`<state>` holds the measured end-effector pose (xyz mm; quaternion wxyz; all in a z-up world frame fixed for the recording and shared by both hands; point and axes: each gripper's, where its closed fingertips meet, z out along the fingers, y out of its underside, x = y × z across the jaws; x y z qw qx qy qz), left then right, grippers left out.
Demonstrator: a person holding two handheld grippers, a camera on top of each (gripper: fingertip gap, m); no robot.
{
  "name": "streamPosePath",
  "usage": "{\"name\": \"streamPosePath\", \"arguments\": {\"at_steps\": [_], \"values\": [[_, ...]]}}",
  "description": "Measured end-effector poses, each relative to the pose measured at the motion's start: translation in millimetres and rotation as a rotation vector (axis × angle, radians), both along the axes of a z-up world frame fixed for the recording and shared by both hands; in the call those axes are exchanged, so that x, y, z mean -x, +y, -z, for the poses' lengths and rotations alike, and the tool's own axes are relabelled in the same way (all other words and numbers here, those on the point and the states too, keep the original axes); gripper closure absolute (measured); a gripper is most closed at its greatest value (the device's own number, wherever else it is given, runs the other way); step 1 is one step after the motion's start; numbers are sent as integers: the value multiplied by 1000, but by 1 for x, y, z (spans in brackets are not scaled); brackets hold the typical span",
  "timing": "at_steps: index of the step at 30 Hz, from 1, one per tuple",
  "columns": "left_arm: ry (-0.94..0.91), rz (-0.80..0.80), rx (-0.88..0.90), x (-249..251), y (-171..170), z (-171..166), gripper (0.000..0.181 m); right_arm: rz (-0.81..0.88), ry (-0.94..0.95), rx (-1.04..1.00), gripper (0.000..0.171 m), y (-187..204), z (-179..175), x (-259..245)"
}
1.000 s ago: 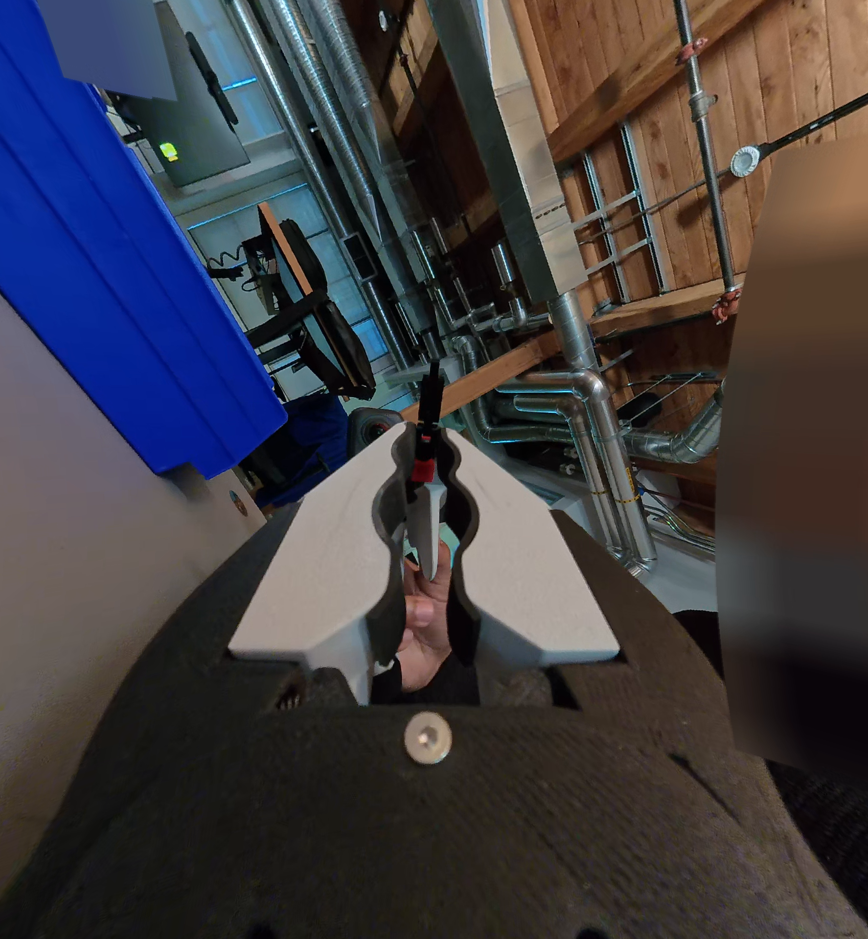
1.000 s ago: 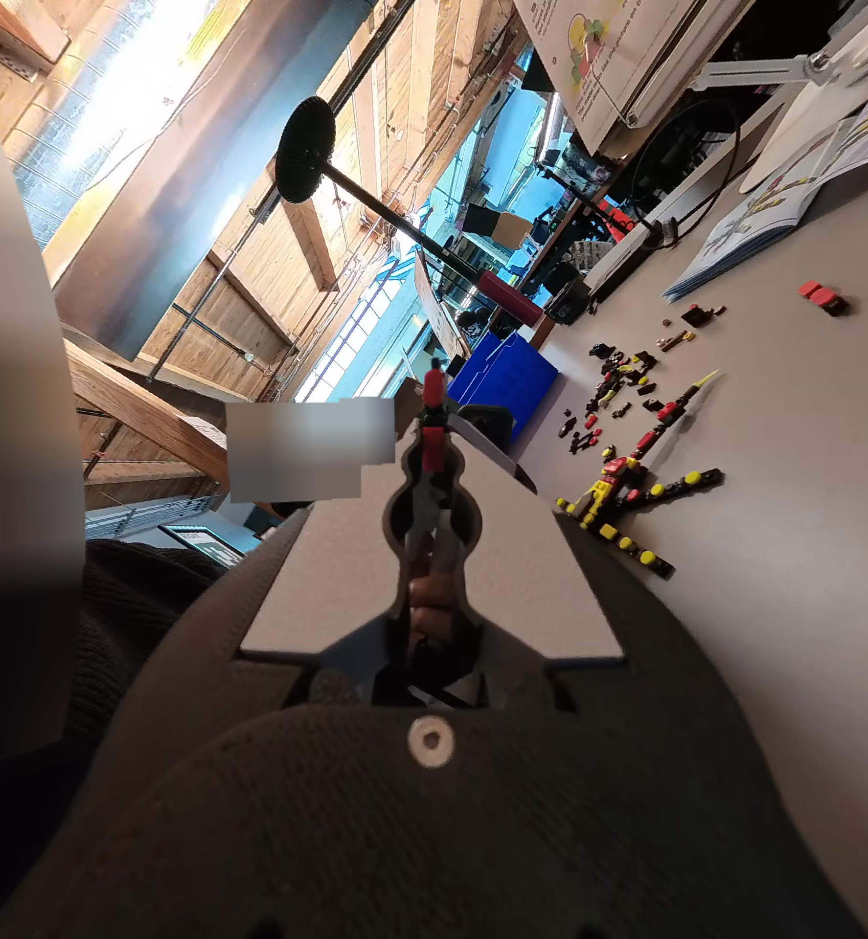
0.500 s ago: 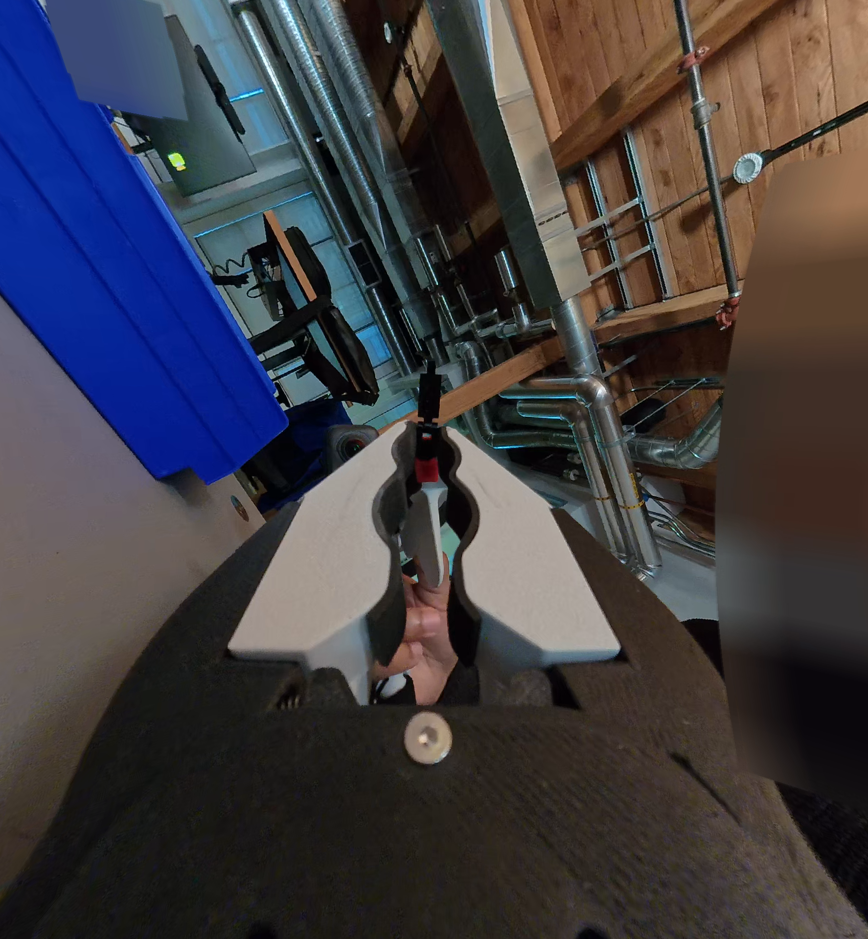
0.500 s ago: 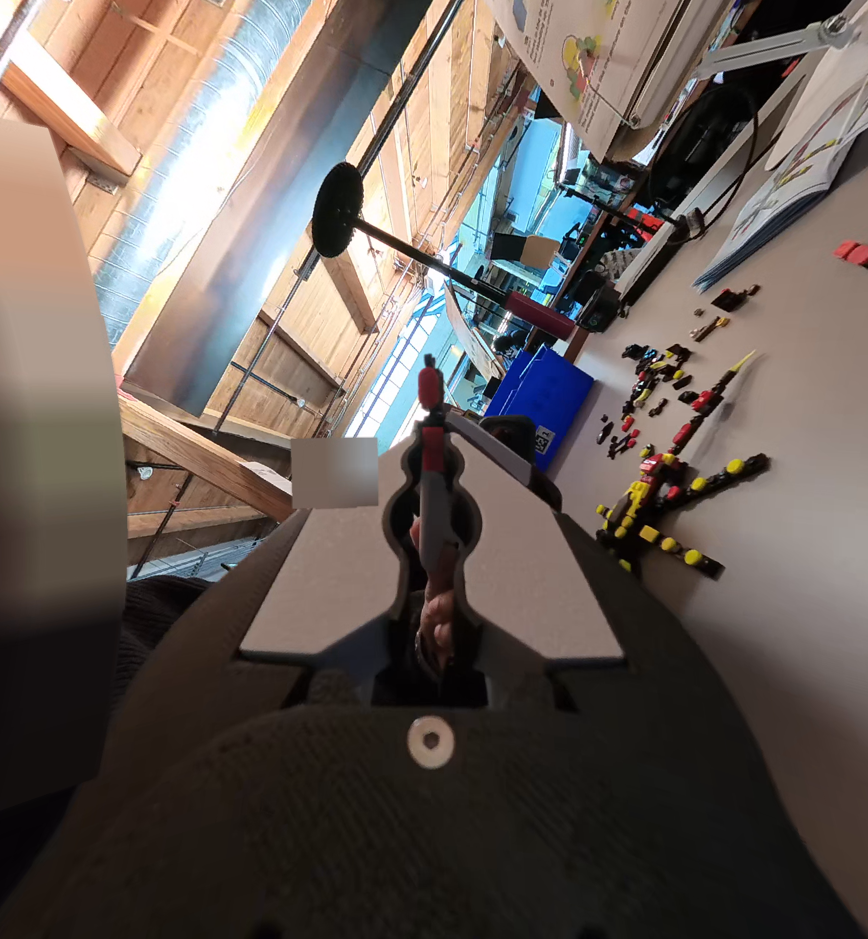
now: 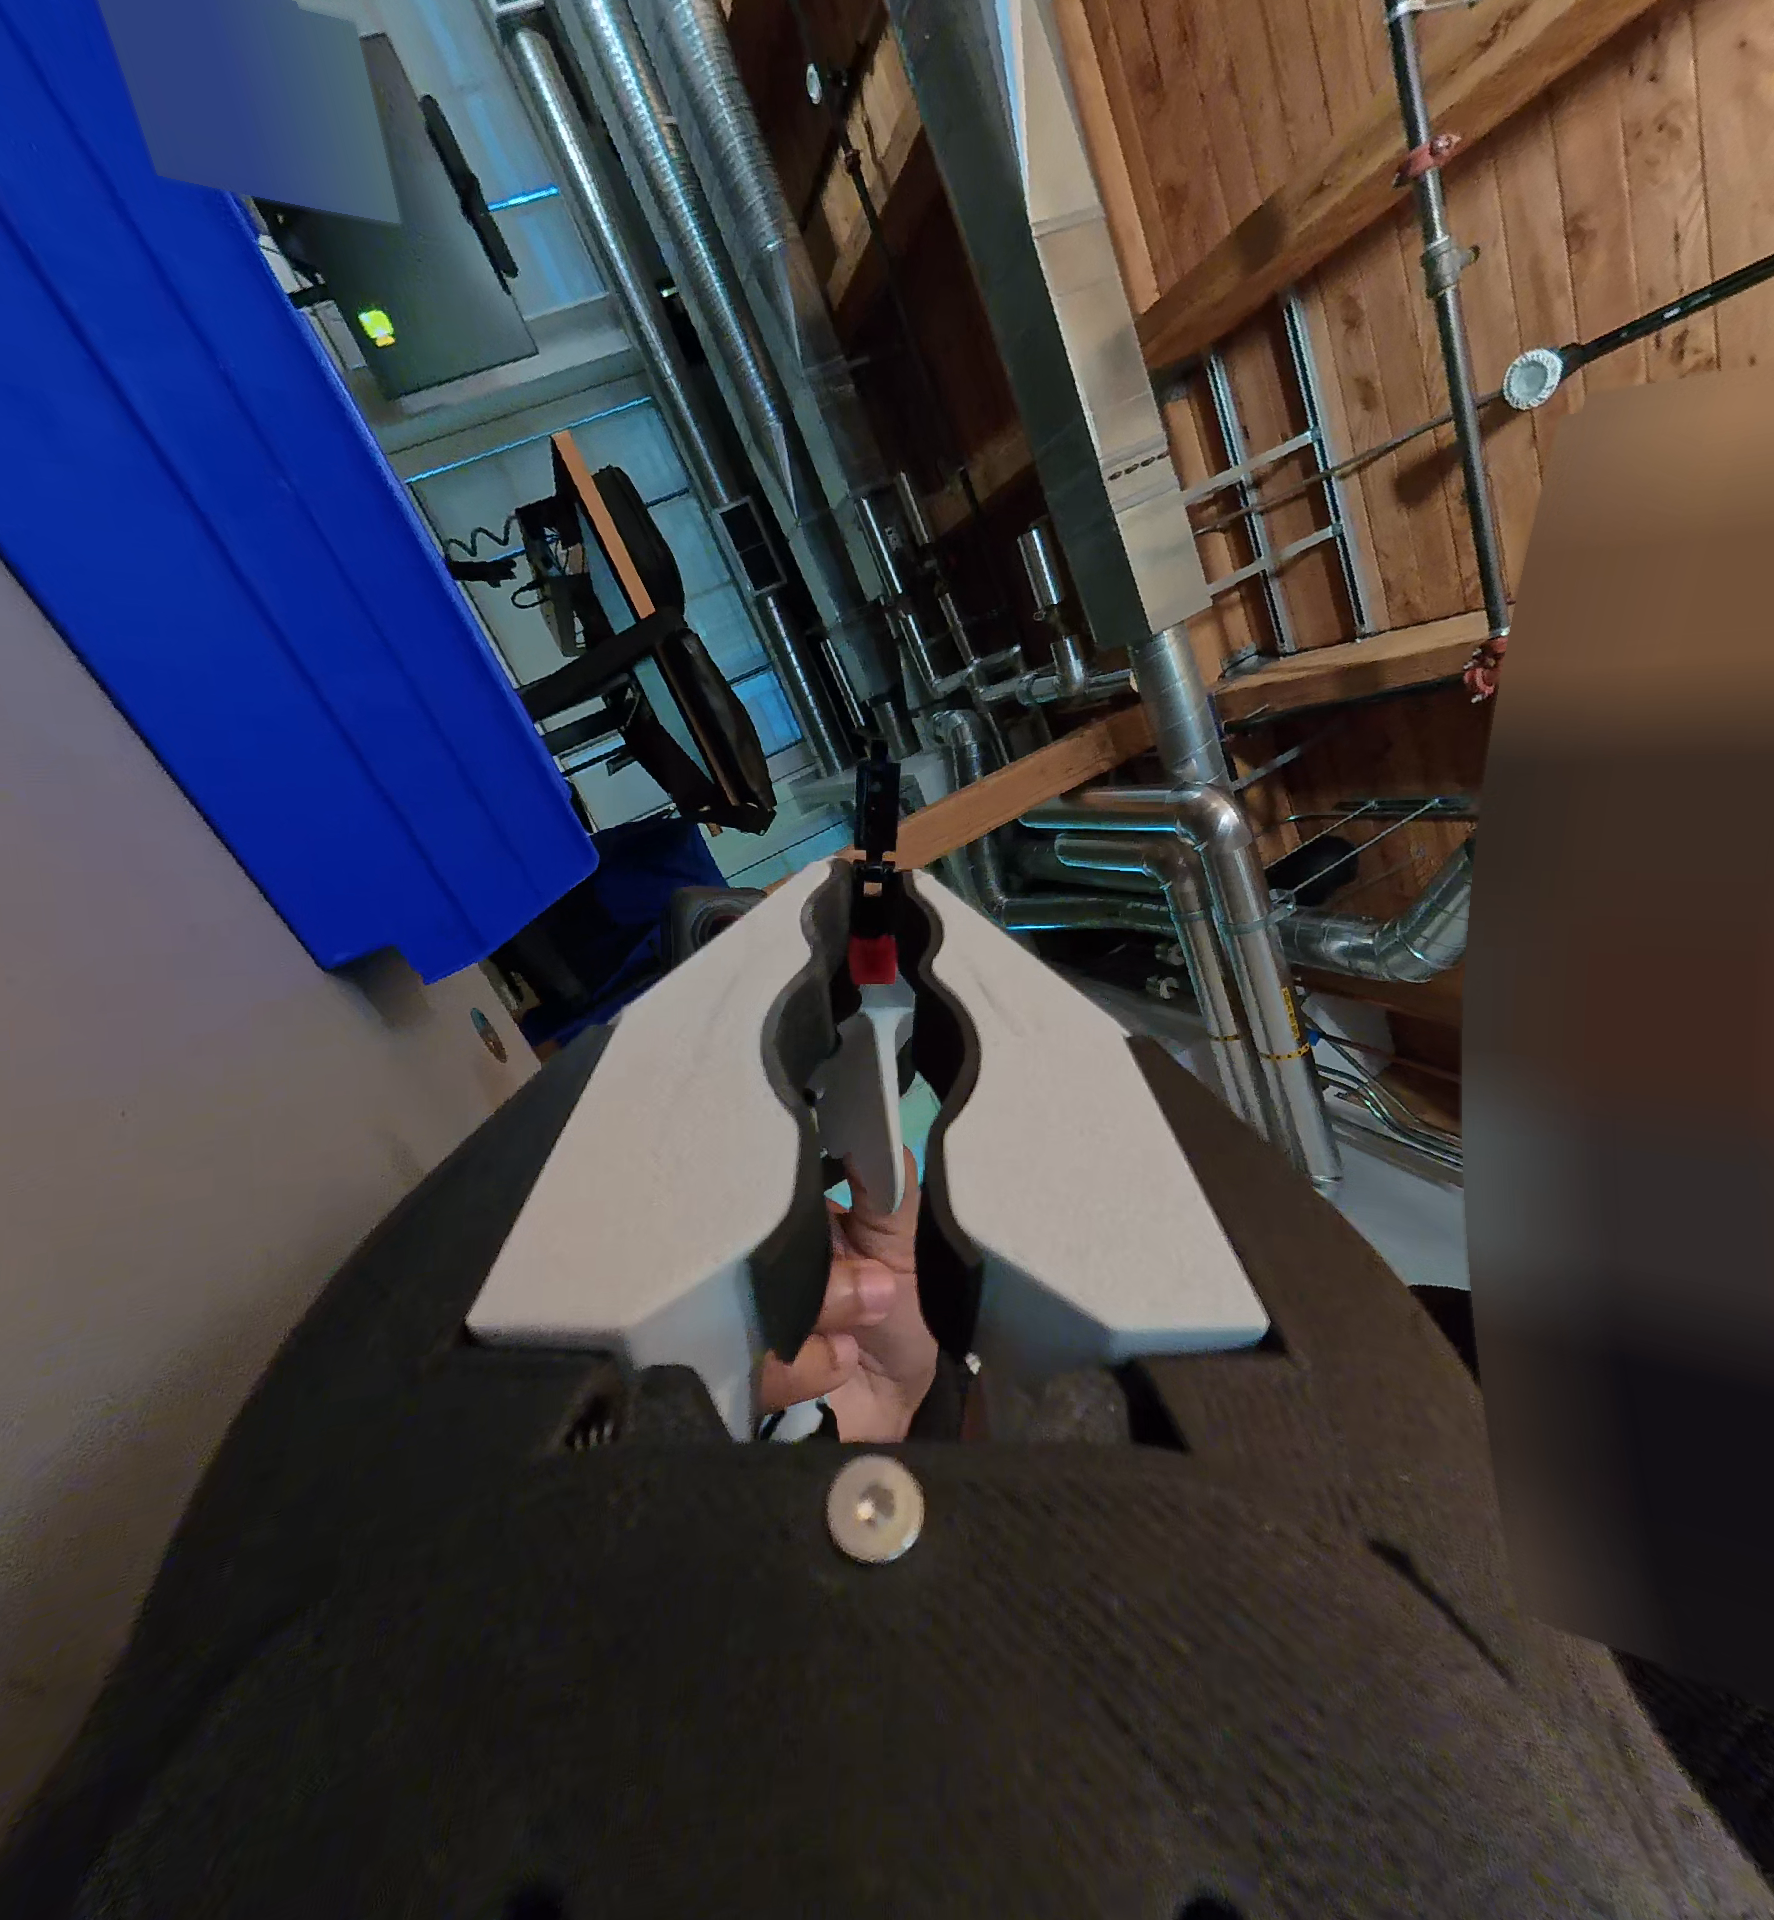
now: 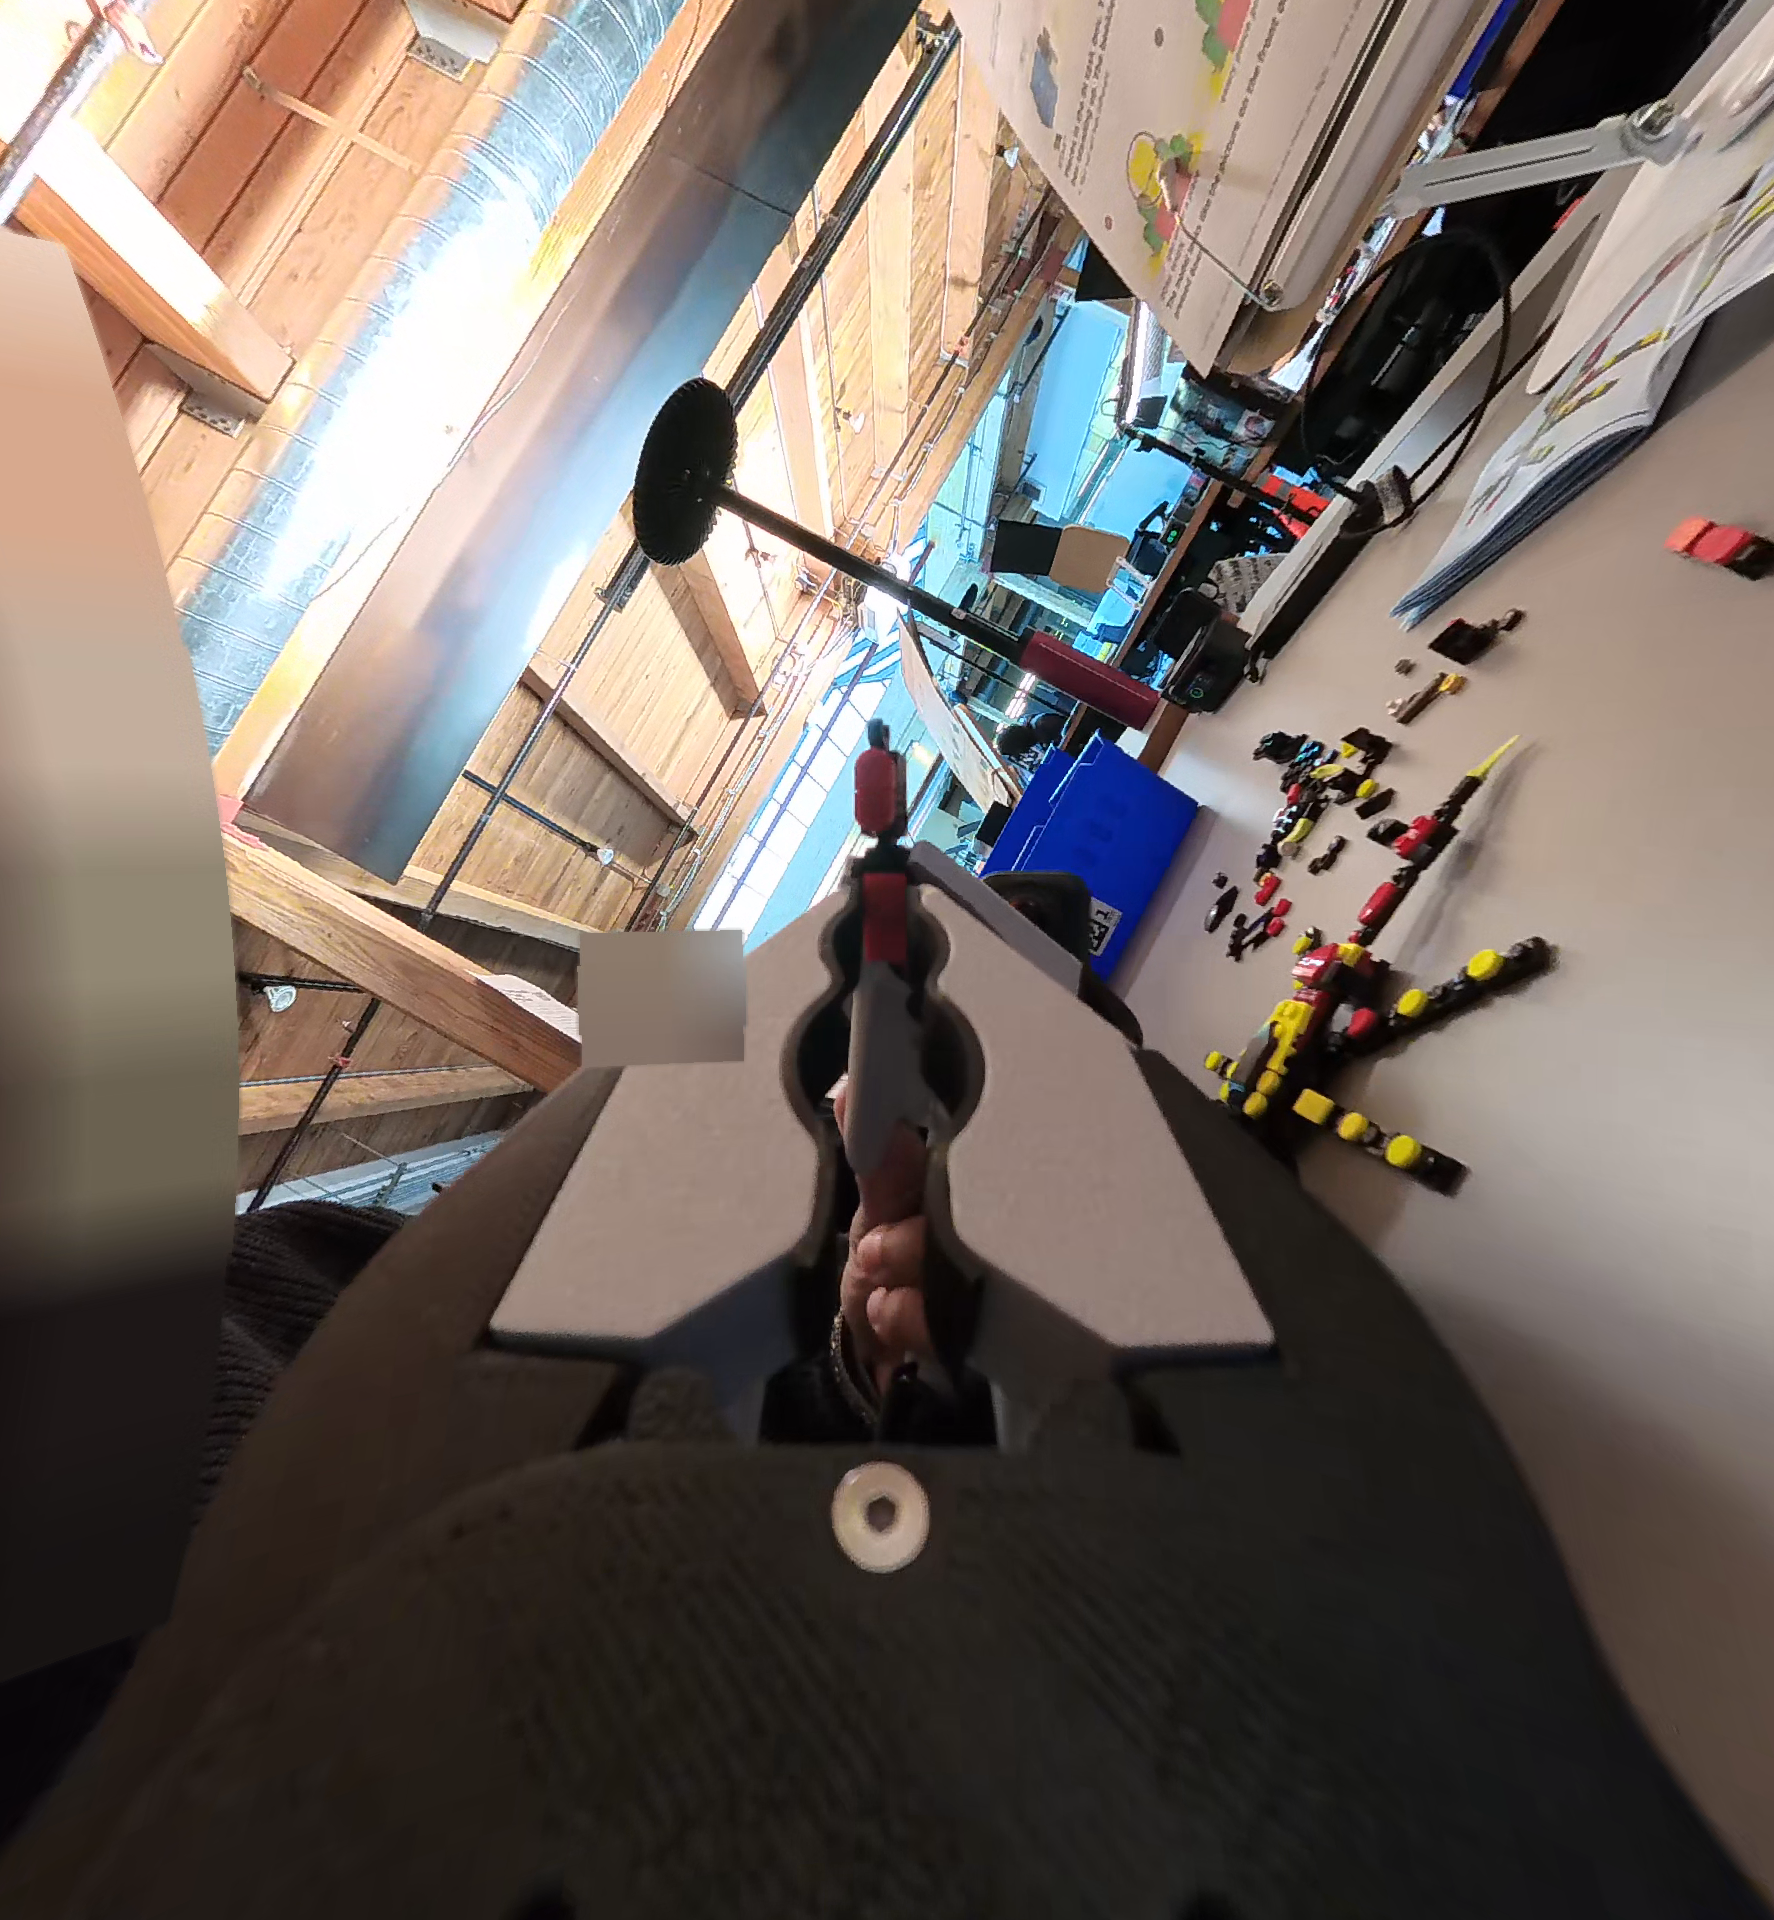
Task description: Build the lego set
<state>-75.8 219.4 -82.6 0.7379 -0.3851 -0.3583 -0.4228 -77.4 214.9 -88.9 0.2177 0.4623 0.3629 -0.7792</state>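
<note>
My left gripper is shut on a small lego assembly: a black piece sticks out past the tips, with a red piece and a grey wing-shaped piece between the jaws. My right gripper is shut on a similar assembly: a red piece juts past the tips, and a grey piece sits behind it. Both are held up off the table. A partly built red, yellow and black model lies on the grey table to the right.
Loose small lego pieces lie beyond the model, with a red brick and an open instruction booklet farther off. A blue bin stands at the table's far end and fills the left wrist view's left side. A person's fingers show behind the jaws. Left and right tips are no more than a few centimetres apart.
Both grippers stay shut on their pieces. The right wrist view has swung a little, so the model and loose pieces sit slightly farther right. The left wrist view has barely shifted.
</note>
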Motion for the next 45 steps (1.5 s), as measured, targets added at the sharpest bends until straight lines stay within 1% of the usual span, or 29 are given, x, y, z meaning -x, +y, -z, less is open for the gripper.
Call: {"name": "streamPosePath", "arguments": {"at_steps": [6, 14, 17, 23, 27, 31, 33, 35, 36, 37, 39, 40, 42, 45], "values": [[0, -27, 37, 0, 4, 1, 174, 14, 5, -11, 167, 1, 0, 0], [-6, -15, 53, 1, 5, 1, 174, 36, 13, -4, 166, 3, 0, 2], [-4, -15, 62, 1, 6, 1, 173, 67, 37, -40, 166, 3, 0, 3], [-34, -20, 55, 3, 6, 3, 173, 117, 86, -178, 166, 3, 3, 4], [-17, -15, 65, 3, 5, 3, 174, 121, 86, -173, 166, 4, 2, 4], [-32, 11, 54, 5, 3, 4, 174, 147, 81, -133, 166, 15, 0, 7], [-46, 30, 78, 7, 3, 9, 174, 149, 99, -157, 166, 23, -1, 7], [-49, 44, 94, 10, 2, 11, 173, 125, 132, -253, 166, 26, 3, 6], [-44, 39, 103, 12, 0, 11, 173, 78, 145, -341, 166, 25, 9, 5], [-34, 26, 116, 16, -2, 12, 174, 11, 142, -471, 166, 23, 24, 2], [-16, 11, 127, 21, -8, 14, 174, -85, 125, -829, 166, 31, 67, 0], [-21, 7, 123, 24, -10, 14, 174, -78, 131, -992, 166, 40, 83, 2], [-36, -8, 119, 30, -14, 15, 174, -96, 126, -1188, 166, 48, 103, 2], [-40, 2, 125, 30, -14, 17, 174, -190, 72, -1369, 166, 48, 138, -6]]}}
